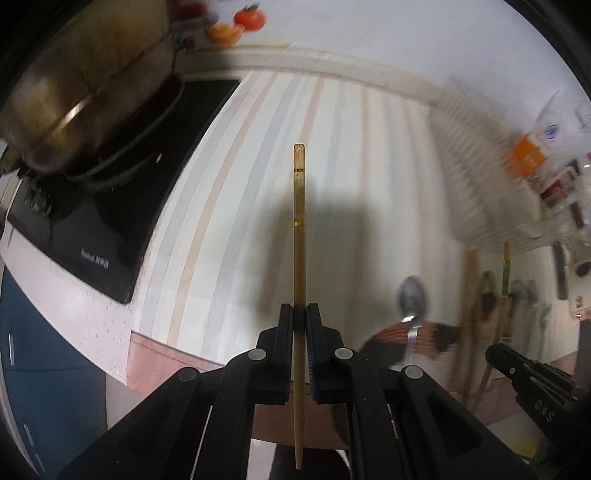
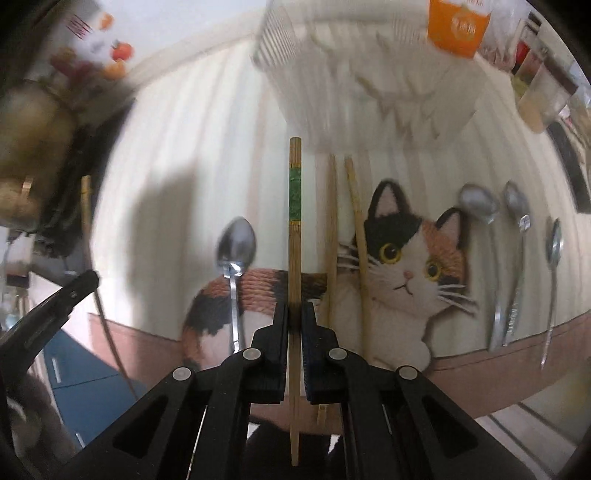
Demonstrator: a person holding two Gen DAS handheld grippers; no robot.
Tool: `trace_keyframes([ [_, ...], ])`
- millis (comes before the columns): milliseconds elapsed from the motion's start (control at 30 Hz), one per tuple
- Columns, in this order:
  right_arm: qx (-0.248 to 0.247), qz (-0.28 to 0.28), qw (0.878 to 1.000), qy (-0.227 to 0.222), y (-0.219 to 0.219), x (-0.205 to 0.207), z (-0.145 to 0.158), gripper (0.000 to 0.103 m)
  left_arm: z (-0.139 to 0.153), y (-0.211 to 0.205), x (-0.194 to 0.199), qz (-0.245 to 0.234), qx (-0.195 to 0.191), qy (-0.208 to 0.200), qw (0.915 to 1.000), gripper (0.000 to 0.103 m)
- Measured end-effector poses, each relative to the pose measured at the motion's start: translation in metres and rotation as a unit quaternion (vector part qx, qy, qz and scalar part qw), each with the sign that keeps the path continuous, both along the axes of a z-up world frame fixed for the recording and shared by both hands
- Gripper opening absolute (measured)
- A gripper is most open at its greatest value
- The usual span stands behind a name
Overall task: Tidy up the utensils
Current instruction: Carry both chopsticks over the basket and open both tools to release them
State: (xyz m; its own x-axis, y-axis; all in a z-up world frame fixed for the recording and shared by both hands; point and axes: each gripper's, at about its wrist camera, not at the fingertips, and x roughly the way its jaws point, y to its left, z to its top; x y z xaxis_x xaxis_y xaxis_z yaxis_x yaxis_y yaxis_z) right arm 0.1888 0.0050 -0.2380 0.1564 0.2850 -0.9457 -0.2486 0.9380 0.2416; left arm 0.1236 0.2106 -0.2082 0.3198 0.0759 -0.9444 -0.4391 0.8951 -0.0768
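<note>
Two chopsticks were held, one per tool. Left tool [image 1: 299, 314] was clenched on gold-banded chopstick [image 1: 299, 229], above striped bench [image 1: 236, 206]; cooktop [image 1: 110, 229] lettering was unreadable. Right tool [image 2: 294, 314] was clenched on green-banded chopstick [image 2: 294, 229], over cat mat [image 2: 399, 258], beside spoon [image 2: 236, 251]. Both sticks judged light, stiff, smooth, prone to pivot; mid-shaft hold seemed best. Orange label [image 2: 458, 26] was blurred.
</note>
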Motion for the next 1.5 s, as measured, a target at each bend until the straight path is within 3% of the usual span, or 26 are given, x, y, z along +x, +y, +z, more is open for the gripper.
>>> trace_keyframes([
  [167, 0.062, -0.009, 0.997, -0.054, -0.028, 0.022, 0.068, 0.007, 0.062, -0.018, 0.034, -0.040, -0.022, -0.061, 0.9971, 0.004],
  [300, 0.091, -0.023, 0.991, -0.092, -0.054, 0.078, 0.112, 0.007, 0.110, -0.040, 0.093, -0.077, -0.068, -0.108, 0.9888, 0.004],
  [367, 0.095, -0.029, 0.990, -0.097, -0.065, 0.109, 0.114, 0.007, 0.122, -0.054, 0.126, -0.097, -0.088, -0.115, 0.9847, 0.005],
  [467, 0.092, -0.033, 0.992, -0.074, -0.073, 0.165, 0.105, 0.007, 0.120, -0.071, 0.180, -0.113, -0.124, -0.108, 0.9799, 0.005],
  [667, 0.061, -0.035, 0.996, -0.047, -0.071, 0.250, 0.070, 0.007, 0.080, -0.100, 0.253, -0.124, -0.126, -0.047, 0.9831, 0.005],
  [900, 0.059, -0.030, 0.998, -0.010, -0.062, 0.281, 0.038, 0.008, 0.049, -0.102, 0.283, -0.118, -0.126, 0.010, 0.9850, 0.006],
  [933, 0.063, -0.033, 0.997, -0.007, -0.065, 0.282, 0.037, 0.010, 0.050, -0.100, 0.283, -0.116, -0.128, 0.010, 0.9849, 0.006],
  [1000, 0.075, -0.044, 0.996, -0.005, -0.075, 0.279, 0.037, 0.037, 0.056, -0.098, 0.280, -0.109, -0.115, 0.003, 0.9874, 0.008],
  [1067, 0.073, -0.049, 0.996, -0.022, -0.085, 0.271, 0.044, 0.039, 0.064, -0.095, 0.273, -0.102, -0.093, -0.007, 0.9904, 0.013],
  [1133, 0.059, -0.049, 0.996, -0.043, -0.093, 0.260, 0.054, 0.040, 0.074, -0.093, 0.262, -0.093, -0.065, -0.017, 0.9934, 0.024],
  [1233, 0.037, -0.052, 0.995, -0.074, -0.107, 0.235, 0.068, 0.049, 0.089, -0.091, 0.238, -0.077, -0.010, -0.039, 0.9962, 0.070],
  [1300, 0.030, -0.056, 0.994, -0.088, -0.118, 0.210, 0.074, 0.053, 0.097, -0.088, 0.217, -0.059, 0.025, -0.064, 0.9959, 0.083],
  [1367, 0.030, -0.062, 0.993, -0.093, -0.127, 0.190, 0.074, 0.056, 0.099, -0.086, 0.196, -0.050, 0.045, -0.074, 0.9950, 0.103],
  [1500, 0.034, -0.075, 0.991, -0.101, -0.141, 0.144, 0.058, 0.066, 0.084, -0.084, 0.161, -0.037, 0.054, -0.050, 0.9966, 0.103],
])
